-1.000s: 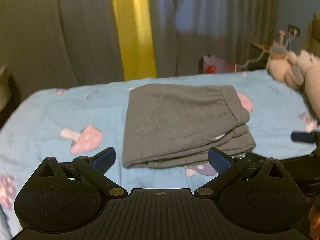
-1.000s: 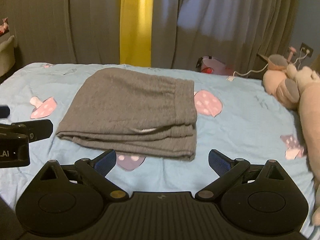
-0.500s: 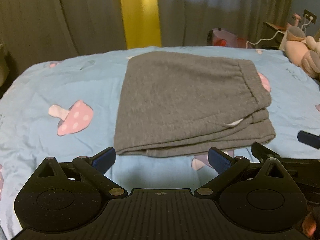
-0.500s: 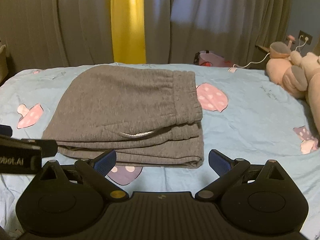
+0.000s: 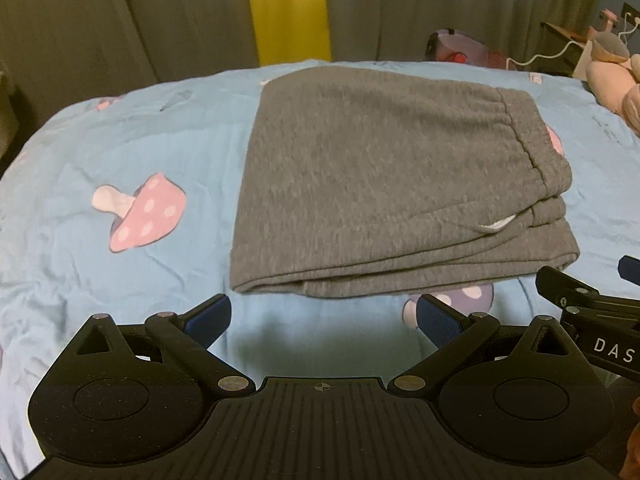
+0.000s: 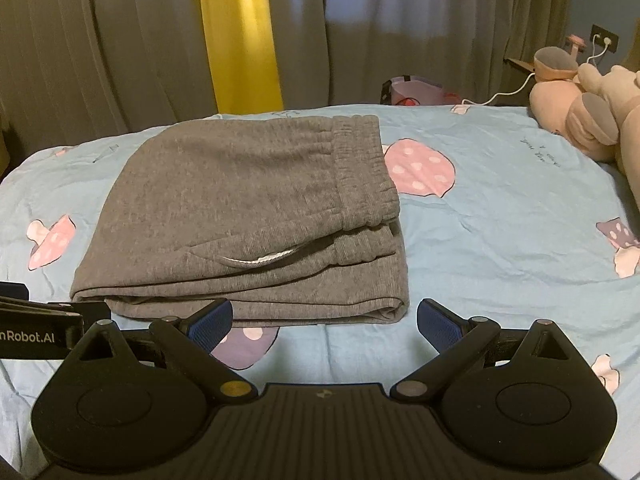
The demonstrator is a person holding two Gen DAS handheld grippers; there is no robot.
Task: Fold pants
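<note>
the grey pants [image 5: 384,184] lie folded on the blue bed [image 5: 100,264]. left tongs [image 5: 323,318] and right tongs [image 6: 325,320] hover near its front edge, both wide apart and holding nothing.

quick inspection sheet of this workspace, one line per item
surface: blue mushroom-print bedsheet, lightly wrinkled
job's things: grey pants folded into a layered stack, waistband to the right, white drawstring showing
clutter: pink plush toys at the bed's right edge; pink bag behind the bed
grippers: left tool and right tool both open, empty, near the stack's front edge
cables: white cable running to a wall socket
surroundings: grey curtains with a yellow strip
</note>
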